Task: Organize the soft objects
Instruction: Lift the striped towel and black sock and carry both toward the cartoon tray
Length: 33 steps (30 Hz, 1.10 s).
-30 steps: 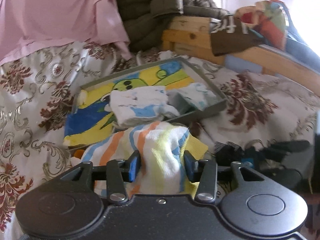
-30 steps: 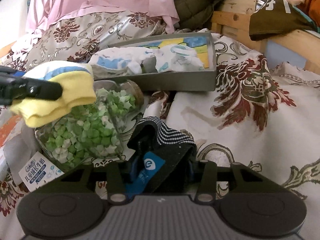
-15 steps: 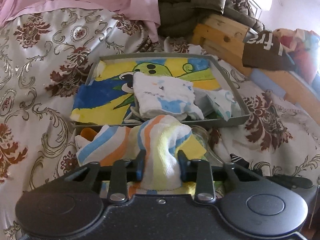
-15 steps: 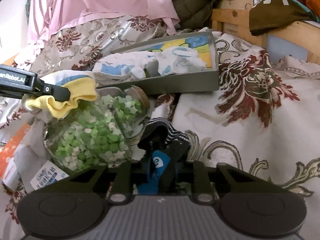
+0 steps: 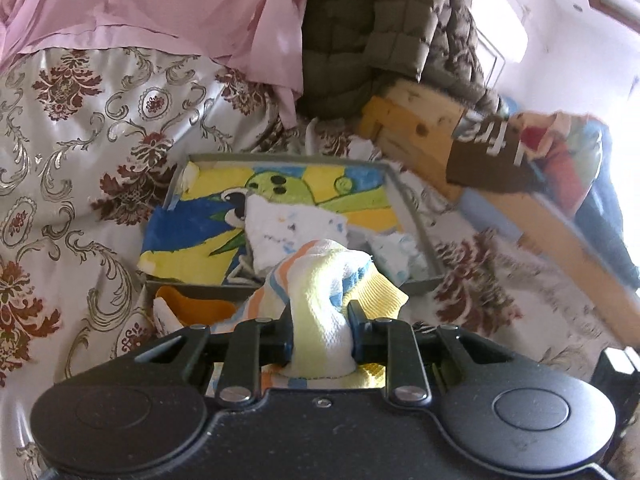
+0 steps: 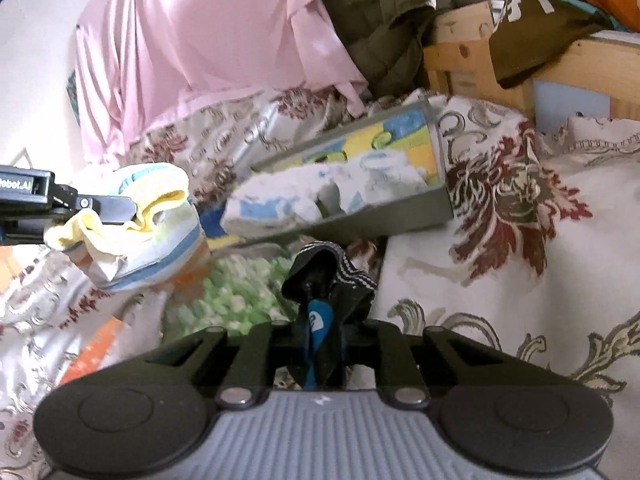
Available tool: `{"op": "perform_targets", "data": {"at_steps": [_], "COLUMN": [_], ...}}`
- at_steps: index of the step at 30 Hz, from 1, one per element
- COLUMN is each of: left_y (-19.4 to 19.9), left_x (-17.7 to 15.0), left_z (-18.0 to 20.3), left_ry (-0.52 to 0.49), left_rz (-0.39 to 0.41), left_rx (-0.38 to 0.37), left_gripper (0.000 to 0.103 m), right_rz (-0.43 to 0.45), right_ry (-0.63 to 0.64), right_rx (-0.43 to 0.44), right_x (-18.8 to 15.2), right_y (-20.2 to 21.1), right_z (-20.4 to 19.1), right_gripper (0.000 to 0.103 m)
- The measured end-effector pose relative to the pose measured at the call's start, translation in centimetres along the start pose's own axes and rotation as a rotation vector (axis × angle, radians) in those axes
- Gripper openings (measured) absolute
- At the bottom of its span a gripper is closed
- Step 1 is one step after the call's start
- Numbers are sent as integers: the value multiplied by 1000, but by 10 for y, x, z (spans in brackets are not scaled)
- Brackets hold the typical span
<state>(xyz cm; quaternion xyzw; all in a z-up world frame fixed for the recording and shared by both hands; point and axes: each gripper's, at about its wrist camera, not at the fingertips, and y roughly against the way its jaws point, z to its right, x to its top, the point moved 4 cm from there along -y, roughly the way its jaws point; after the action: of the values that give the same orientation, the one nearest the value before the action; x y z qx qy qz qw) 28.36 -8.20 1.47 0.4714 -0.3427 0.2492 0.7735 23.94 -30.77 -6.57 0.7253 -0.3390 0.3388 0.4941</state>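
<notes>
So the striped towel [image 5: 320, 292] is bunched up between the jaws of the left gripper [image 5: 320, 344], which are closing on it and already pinching a thick fold. It hangs just in front of the grey tray [image 5: 420, 236], off the bedspread [image 5: 80, 128], with its loose yellow edge flopping toward the tray's near wall. From the other camera you can see the rest of the cloth drooping under the fingers, so it's gripped near the middle, probably so it carries as one lump.

The right gripper [image 6: 320, 344] has a dark sock [image 6: 328, 276] with a blue tag squeezed between jaws that are closing, nearly pressed together since the fabric is thin. It sits in front of the tray too, off its near right corner.

Inside the tray, a couple of white-and-blue cloths [image 5: 288, 228] lie bunched against the near wall on top of a cartoon-print liner [image 5: 200, 232]. My guess is the tray is the drop spot for soft stuff, and both pieces go in there next.

Just before the tray's near wall there's a jar of green bits [image 6: 236, 292], so anything dropped short would land on it.
</notes>
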Motion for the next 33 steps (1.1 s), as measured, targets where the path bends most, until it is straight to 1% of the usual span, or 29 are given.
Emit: {"op": "perform_targets", "data": {"at_steps": [6, 12, 17, 19, 22, 25, 27, 29, 33], "left_y": [24, 38, 34, 26, 9, -13, -32, -53, -100], "left_x": [9, 18, 34, 44, 64, 86, 101, 113, 131], "left_z": [13, 30, 46, 54, 62, 66, 66, 66, 64], "left_ry": [25, 37, 14, -4, -20, -13, 4, 13, 40], "left_rz": [34, 60, 77, 79, 94, 115, 123, 124, 116], "left_rx": [-32, -84, -108, -114, -123, -138, -147, -152, -143], "left_gripper": [26, 26, 27, 27, 27, 27, 27, 27, 27], "right_rz": [67, 167, 227, 243, 293, 334, 338, 327, 283], "right_ry": [-17, -18, -31, -59, -106, -109, -143, -149, -82], "right_rx": [43, 82, 65, 56, 96, 76, 77, 56, -12], "right_x": [6, 16, 23, 31, 53, 80, 92, 101, 112], "right_y": [14, 34, 40, 36, 25, 3, -14, -31, -56], "right_z": [-3, -9, -4, 1, 10, 22, 32, 41, 48], "right_gripper": [14, 14, 14, 14, 14, 14, 14, 15, 15]}}
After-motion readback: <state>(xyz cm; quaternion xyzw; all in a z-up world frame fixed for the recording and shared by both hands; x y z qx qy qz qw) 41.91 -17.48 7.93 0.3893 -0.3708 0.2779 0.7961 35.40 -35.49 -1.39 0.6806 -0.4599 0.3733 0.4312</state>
